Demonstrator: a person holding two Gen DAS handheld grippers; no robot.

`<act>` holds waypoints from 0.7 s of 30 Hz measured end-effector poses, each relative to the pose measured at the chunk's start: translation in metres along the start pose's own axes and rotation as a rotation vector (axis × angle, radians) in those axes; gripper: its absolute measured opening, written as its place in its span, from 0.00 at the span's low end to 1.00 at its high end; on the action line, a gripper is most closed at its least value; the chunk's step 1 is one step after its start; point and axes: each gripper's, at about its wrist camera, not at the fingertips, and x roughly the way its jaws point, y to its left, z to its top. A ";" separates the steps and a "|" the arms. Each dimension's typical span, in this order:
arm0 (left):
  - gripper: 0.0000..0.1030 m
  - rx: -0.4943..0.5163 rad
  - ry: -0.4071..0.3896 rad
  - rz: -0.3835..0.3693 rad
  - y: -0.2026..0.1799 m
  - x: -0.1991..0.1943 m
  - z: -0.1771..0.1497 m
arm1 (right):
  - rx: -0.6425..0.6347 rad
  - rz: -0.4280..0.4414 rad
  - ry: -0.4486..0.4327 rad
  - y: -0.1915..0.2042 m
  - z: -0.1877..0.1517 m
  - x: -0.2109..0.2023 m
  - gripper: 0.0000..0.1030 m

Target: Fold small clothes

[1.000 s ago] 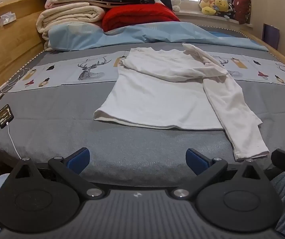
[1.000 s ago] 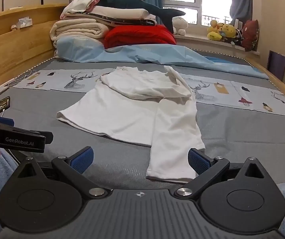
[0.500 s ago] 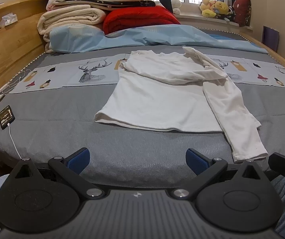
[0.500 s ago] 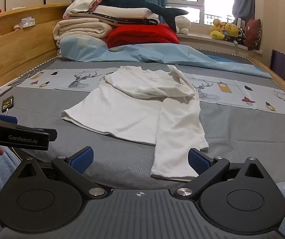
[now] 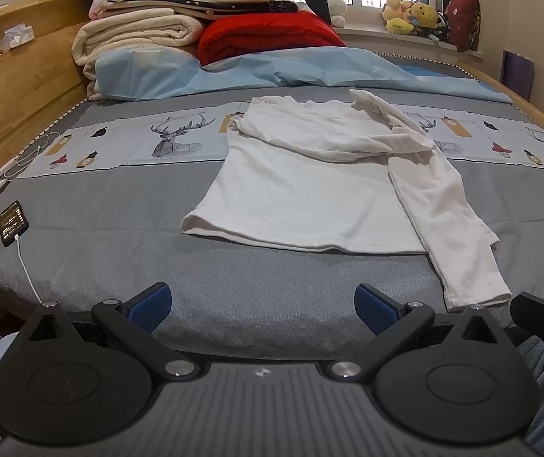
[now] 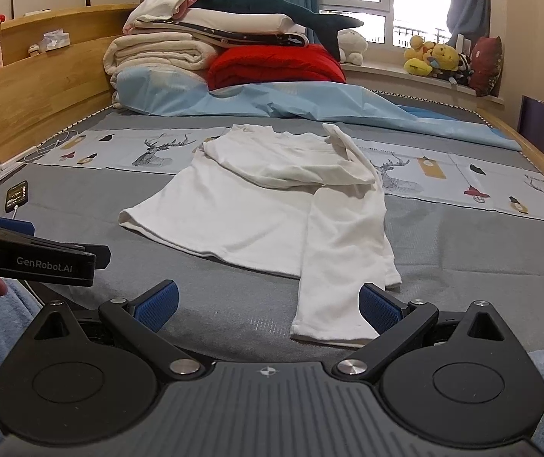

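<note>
Around me: a phone [image 5: 12, 222] on a white cable lies on the grey bed cover [image 5: 119, 251] off to my left; folded blankets [image 6: 161, 53], a red quilt [image 6: 275, 66] and a plush shark [image 6: 272, 3] are stacked at the headboard end, well apart from my claws.
In the way: only bare bed cover shows between my claws and the shirt.
My left claw [image 5: 263, 302]: spread wide, holding nothing, hovering over the near edge of the bed.
My right claw [image 6: 268, 302]: spread wide too, empty; its right finger pad [image 6: 380, 308] sits just beside the cuff of the sleeve.
Shirt position: the white shirt [image 5: 310, 190] lies mid-bed, ahead of both claws, hem toward me.
Shirt look: long-sleeved, body flat; one sleeve folded across the chest, the other sleeve [image 6: 340, 259] running down toward me past the hem; collar end lightly rumpled.
</note>
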 end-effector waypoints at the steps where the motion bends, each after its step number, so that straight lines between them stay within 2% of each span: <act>1: 0.99 0.000 0.001 0.000 0.000 0.000 0.000 | 0.001 0.000 -0.001 0.000 0.000 0.000 0.97; 21: 0.99 0.001 0.006 -0.001 -0.002 0.000 0.000 | -0.003 0.003 0.009 0.001 0.000 0.001 0.97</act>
